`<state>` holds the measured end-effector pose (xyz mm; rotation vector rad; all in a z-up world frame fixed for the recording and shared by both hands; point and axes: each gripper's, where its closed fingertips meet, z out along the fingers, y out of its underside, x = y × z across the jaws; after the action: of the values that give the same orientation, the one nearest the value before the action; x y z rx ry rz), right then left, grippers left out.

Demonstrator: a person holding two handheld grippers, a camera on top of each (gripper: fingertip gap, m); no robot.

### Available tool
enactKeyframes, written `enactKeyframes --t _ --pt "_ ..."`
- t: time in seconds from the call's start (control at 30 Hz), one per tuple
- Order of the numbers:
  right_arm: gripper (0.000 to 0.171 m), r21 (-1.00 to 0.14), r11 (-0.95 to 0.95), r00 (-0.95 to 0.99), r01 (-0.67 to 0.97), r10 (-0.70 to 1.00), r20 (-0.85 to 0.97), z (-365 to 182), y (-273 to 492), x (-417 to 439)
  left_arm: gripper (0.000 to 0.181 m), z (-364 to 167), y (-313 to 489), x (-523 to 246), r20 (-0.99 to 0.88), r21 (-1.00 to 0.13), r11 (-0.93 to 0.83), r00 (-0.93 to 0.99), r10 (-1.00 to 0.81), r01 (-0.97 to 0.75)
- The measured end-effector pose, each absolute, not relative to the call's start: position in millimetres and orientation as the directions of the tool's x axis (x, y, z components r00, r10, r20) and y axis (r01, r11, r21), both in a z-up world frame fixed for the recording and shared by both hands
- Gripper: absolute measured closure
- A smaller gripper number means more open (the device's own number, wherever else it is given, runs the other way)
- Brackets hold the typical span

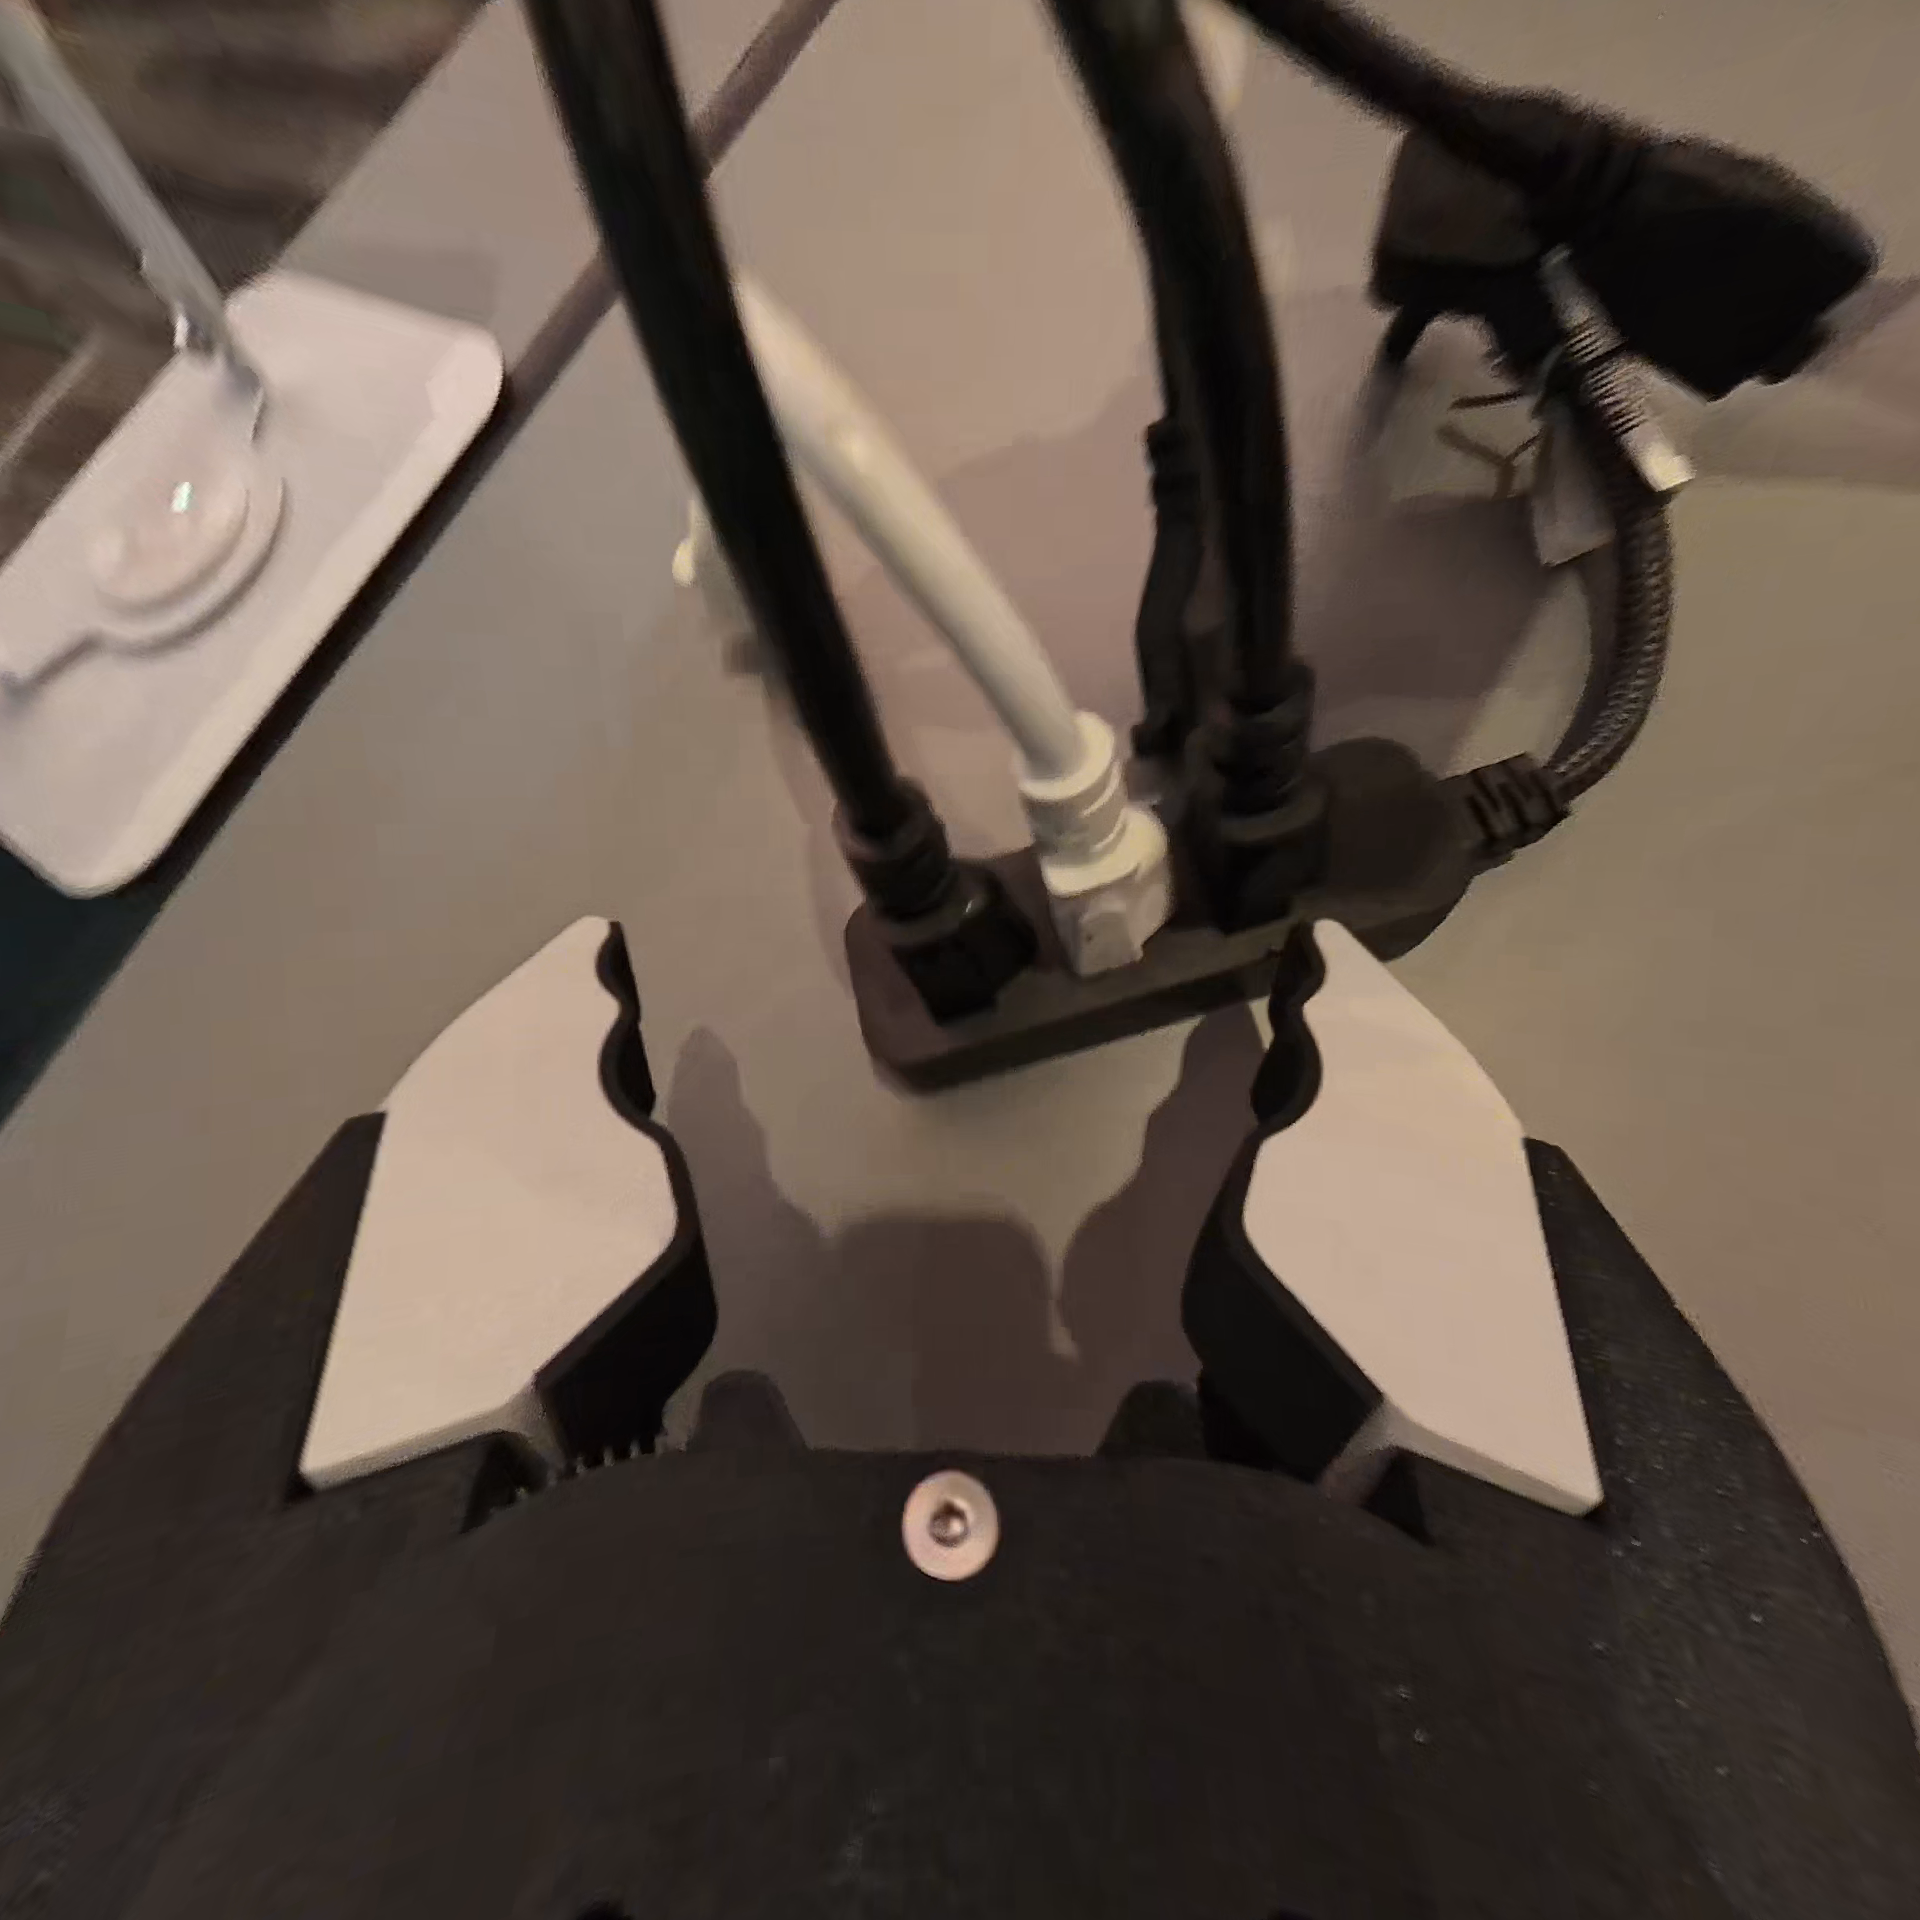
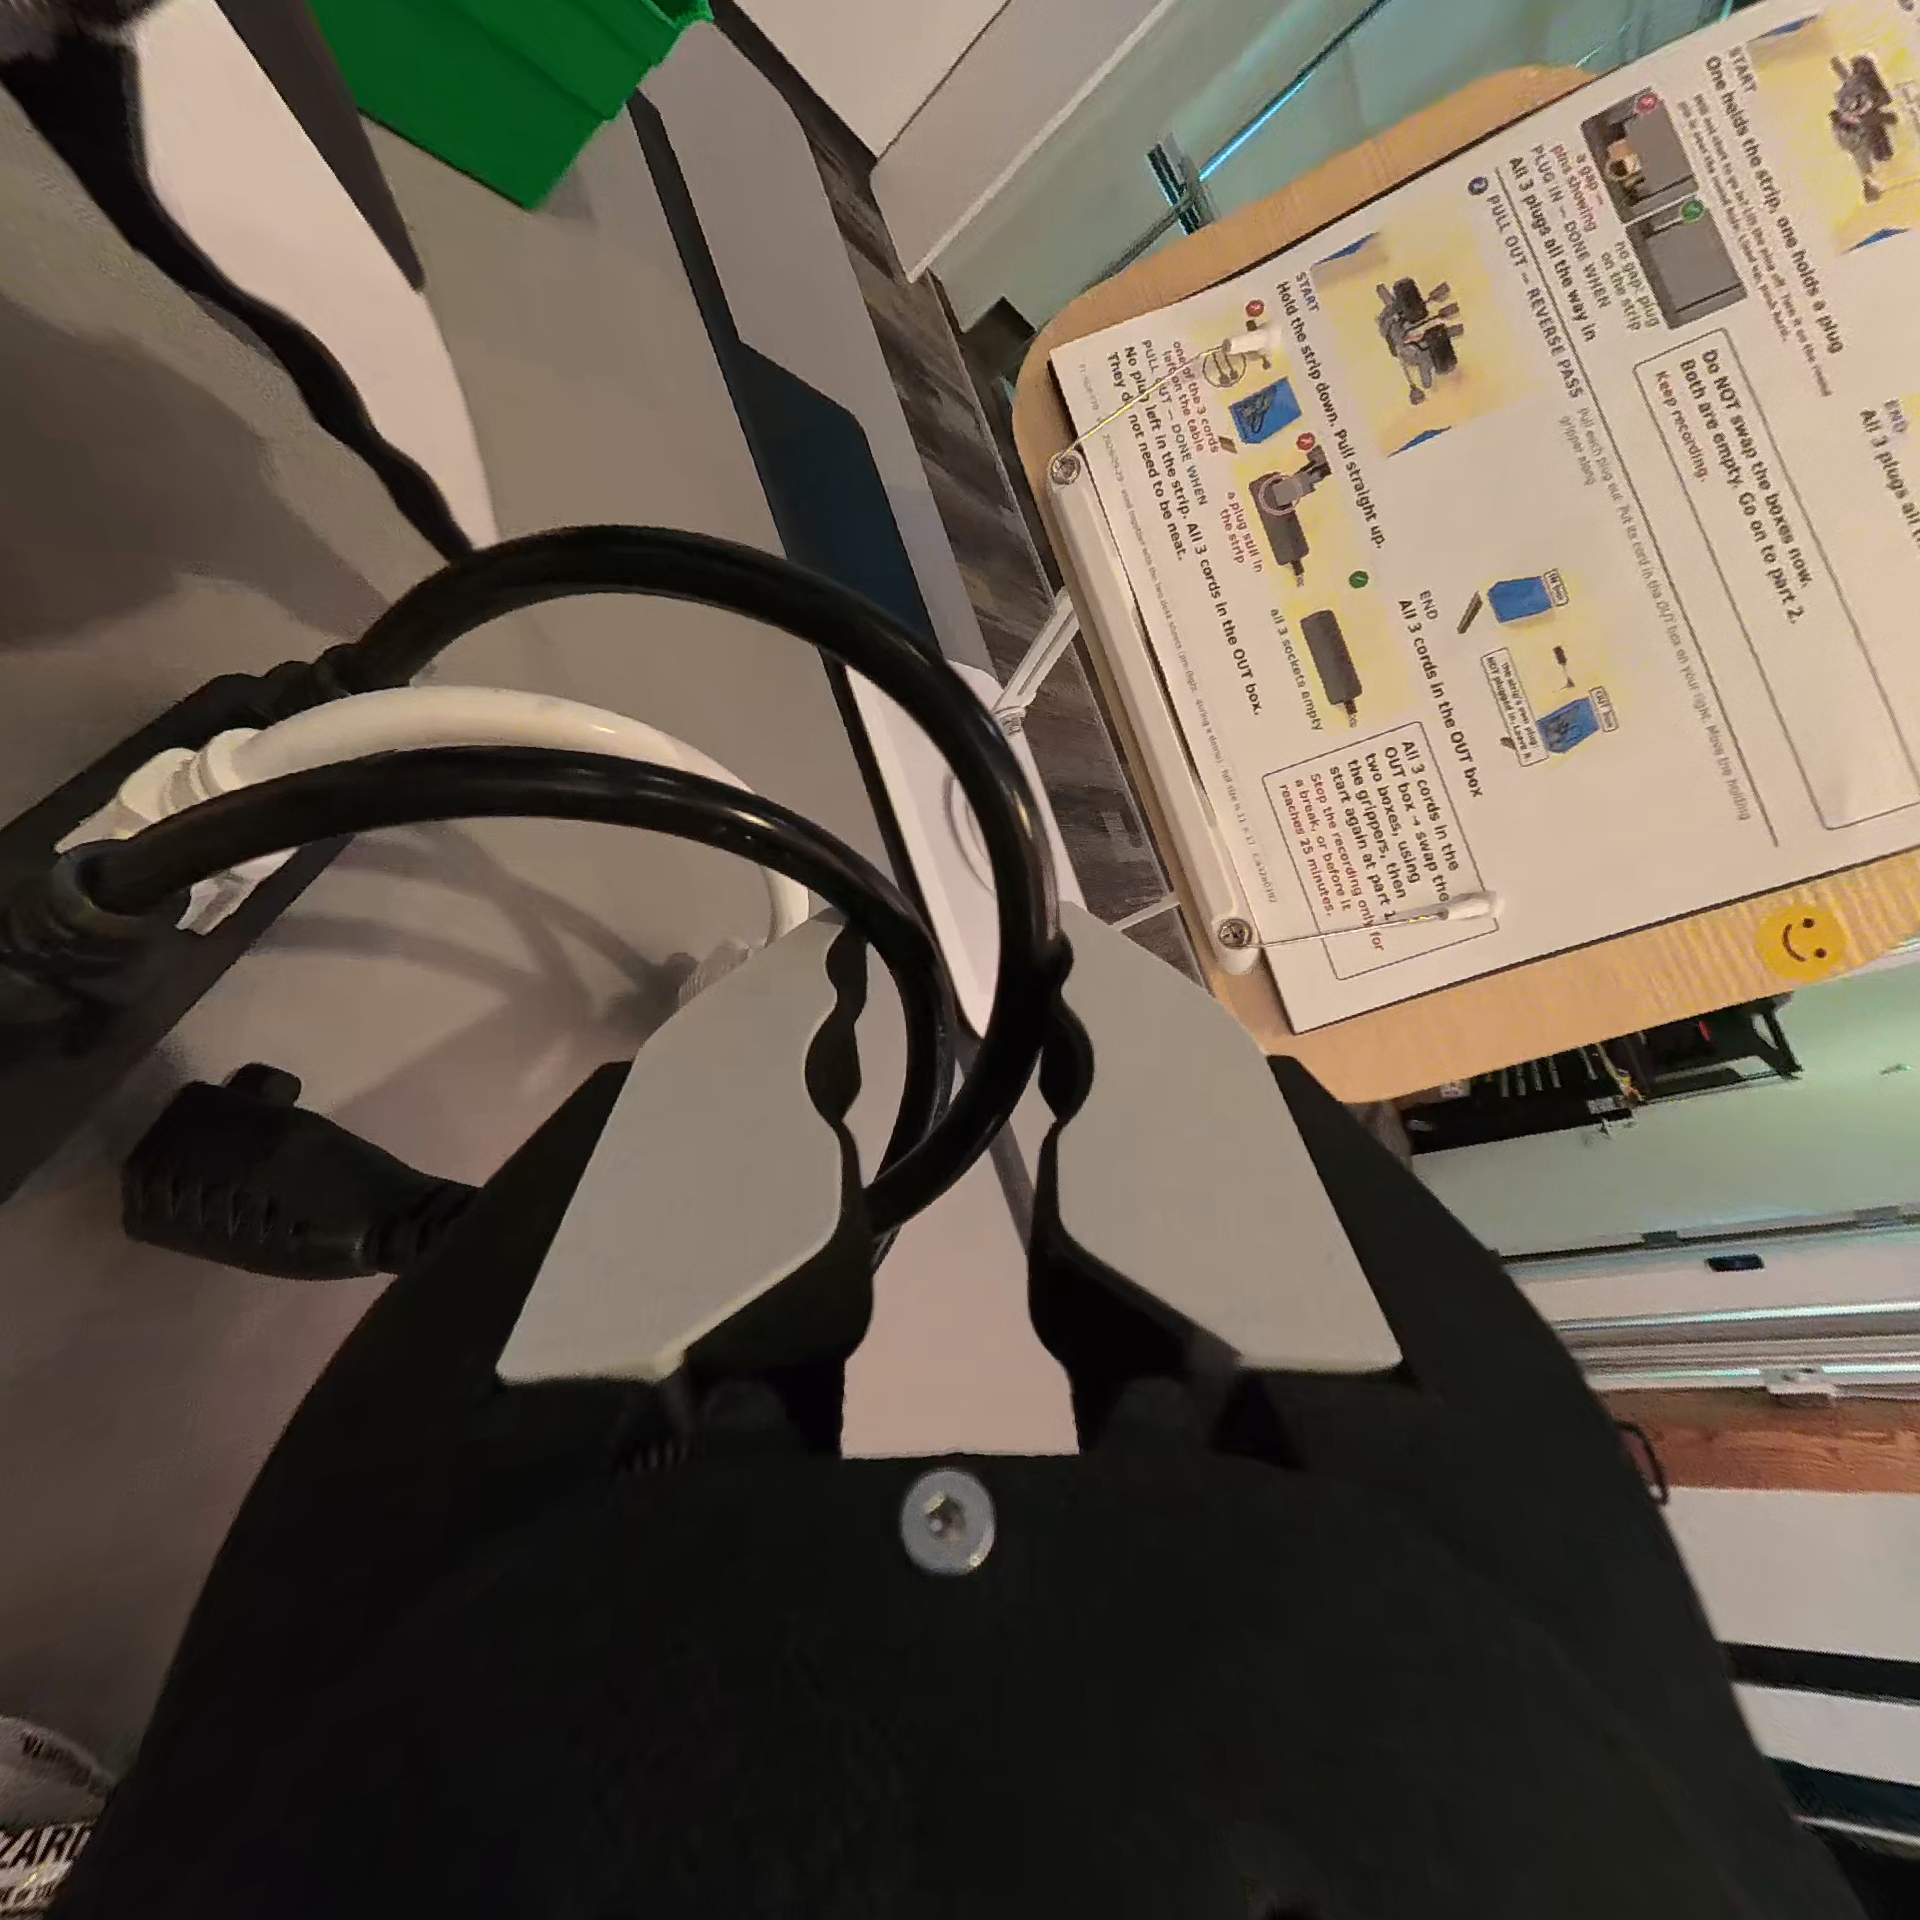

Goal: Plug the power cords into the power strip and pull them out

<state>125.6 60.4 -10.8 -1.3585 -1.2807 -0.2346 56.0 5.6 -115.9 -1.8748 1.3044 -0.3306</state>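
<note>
A smooth grey table top (image 1: pixel 312 935) with a soft sheen carries the whole work, and at its far edge stands a white flat lamp base (image 1: pixel 260 582) with a thin metal stem. In the right wrist view a cardboard board with a printed instruction sheet (image 2: pixel 1455 540) and a green plastic box (image 2: pixel 499 94) stand behind.

The black, flat, oblong power strip (image 1: pixel 1091 987) lies on the table just in front of the left gripper (image 1: pixel 956 1029). Three plugs stand in it: a black ribbed plug (image 1: pixel 935 914) at the near end, a white angular plug (image 1: pixel 1091 862) in the middle and a second black plug (image 1: pixel 1257 831) behind. Their round rubber cords rise steeply and bend over, so all three look seated, and I judge the pulling-out part is at hand. The strip's own cord, in a braided sleeve (image 1: pixel 1631 644), leaves at the far end.

The left gripper has its grey fingers with black wavy pads spread wide and holds nothing; it probably comes to press the strip down, because a light strip would lift with the plug.

The right gripper (image 2: pixel 945 997) is half parted, not clenched. A glossy black cord loop (image 2: pixel 935 727) passes between its fingers and seems to touch the right pad, but I cannot tell whether it is really pinched. The white cord (image 2: pixel 499 717) arches beside it.
</note>
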Motion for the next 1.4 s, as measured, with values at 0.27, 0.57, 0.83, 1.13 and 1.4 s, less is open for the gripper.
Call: enactKeyframes --t 0.27,0.57,0.83,1.13,1.4 --pt "0.139 -0.645 0.355 0.385 0.677 0.576 0.721 -7 52 114 0.085 -137 -16 87 0.019 -0.790 -0.112 0.159 -0.987 -0.602" --pt "0.131 -0.717 0.258 0.440 0.647 0.642 0.628 -9 51 101 0.101 -138 -22 75 0.045 -0.768 -0.202 0.263 -0.964 -0.607" --pt "0.123 -0.796 0.105 0.427 0.596 0.798 0.425 12 15 120 0.101 -137 -17 82 0.059 -0.774 -0.315 0.432 -0.900 -0.550" --pt "0.123 -0.662 -0.060 0.161 0.747 0.983 0.093 -74 -36 110 0.107 -137 -10 74 0.039 -0.776 -0.320 0.465 -0.884 -0.544" --pt "0.142 -0.568 -0.054 0.138 0.821 0.985 0.106 -128 -19 94 0.128 -87 -7 57 -0.071 -0.879 -0.143 0.420 -0.905 -0.455"
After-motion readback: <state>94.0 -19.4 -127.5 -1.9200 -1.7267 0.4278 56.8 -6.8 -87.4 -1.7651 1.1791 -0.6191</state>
